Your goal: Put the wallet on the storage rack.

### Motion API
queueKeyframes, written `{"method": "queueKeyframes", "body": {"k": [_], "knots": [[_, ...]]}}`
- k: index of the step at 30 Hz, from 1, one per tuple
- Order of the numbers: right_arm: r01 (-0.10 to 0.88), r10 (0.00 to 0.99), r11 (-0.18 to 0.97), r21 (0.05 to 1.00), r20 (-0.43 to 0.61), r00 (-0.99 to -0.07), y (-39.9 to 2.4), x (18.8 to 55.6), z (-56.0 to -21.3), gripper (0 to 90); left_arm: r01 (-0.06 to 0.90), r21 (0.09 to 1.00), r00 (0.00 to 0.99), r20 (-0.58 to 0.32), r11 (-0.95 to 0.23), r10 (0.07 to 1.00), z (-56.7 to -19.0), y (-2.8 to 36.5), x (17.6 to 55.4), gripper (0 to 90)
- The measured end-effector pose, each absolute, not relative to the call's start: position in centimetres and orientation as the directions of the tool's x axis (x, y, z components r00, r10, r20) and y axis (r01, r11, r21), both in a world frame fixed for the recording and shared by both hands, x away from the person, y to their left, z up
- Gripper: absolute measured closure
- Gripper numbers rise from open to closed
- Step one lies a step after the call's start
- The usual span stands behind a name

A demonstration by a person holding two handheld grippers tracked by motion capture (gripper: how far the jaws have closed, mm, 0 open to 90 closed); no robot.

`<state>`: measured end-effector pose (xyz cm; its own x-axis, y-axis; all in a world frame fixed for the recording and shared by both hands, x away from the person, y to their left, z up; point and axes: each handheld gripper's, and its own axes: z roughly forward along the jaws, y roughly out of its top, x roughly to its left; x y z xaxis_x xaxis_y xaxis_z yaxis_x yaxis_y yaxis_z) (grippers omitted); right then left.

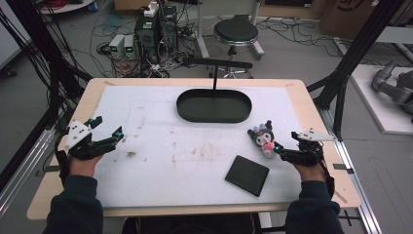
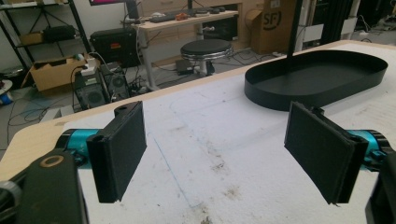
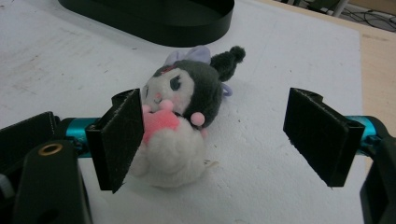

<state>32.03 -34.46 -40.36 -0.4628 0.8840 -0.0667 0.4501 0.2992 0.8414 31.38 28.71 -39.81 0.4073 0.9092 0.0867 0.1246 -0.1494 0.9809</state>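
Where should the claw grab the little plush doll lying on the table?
Probably around the plush doll's soft white body, below the big head, closing from both sides. It lies flat with its feet toward the right claw, which is open and already beside it.

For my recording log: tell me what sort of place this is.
Probably a robotics lab or data-collection workshop: black computer towers amid tangled floor cables, a light wooden table framed by black metal struts, and a grey robot arm nearby.

Plush toy: dark grey head, white body, pink front, lilac bow. Oval tray: black. Square pad: black. Surface: white mat, brown stains, light wood edge. Left tool, right tool: black jaws, teal fittings.
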Motion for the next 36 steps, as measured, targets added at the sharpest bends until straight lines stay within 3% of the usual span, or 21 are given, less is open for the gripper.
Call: {"method": "queueKeyframes", "body": {"k": [11,13,16,22,31,36], "knots": [[0.449,0.833,0.338,0.827,-0.041,-0.552,-34.5,30.9,-40.7,20.9,0.133,0.979,0.413,0.084,-0.151,0.907,-39.9,28.2,32.0,20.6],[0.447,0.795,0.345,0.825,-0.004,-0.606,-34.5,30.6,-41.0,21.2,0.137,0.979,0.410,0.083,-0.151,0.908,-39.9,28.1,32.3,20.6],[0.461,0.756,0.354,0.814,0.041,-0.653,-34.5,30.6,-41.6,26.3,0.138,0.979,0.405,0.080,-0.148,0.911,-39.9,28.0,32.5,20.6],[0.472,0.711,0.390,0.790,0.067,-0.700,-33.7,30.6,-42.4,27.1,0.146,0.979,0.403,0.071,-0.141,0.912,-40.1,28.1,32.7,20.6],[0.421,0.639,0.393,0.817,0.087,-0.764,-32.6,30.3,-41.6,33.7,0.159,0.977,0.419,0.066,-0.145,0.906,-40.2,28.0,32.7,20.6],[0.457,0.592,0.478,0.750,0.110,-0.799,-30.7,31.4,-43.2,39.4,0.166,0.974,0.424,0.069,-0.152,0.903,-40.2,27.8,32.8,20.6]]}}
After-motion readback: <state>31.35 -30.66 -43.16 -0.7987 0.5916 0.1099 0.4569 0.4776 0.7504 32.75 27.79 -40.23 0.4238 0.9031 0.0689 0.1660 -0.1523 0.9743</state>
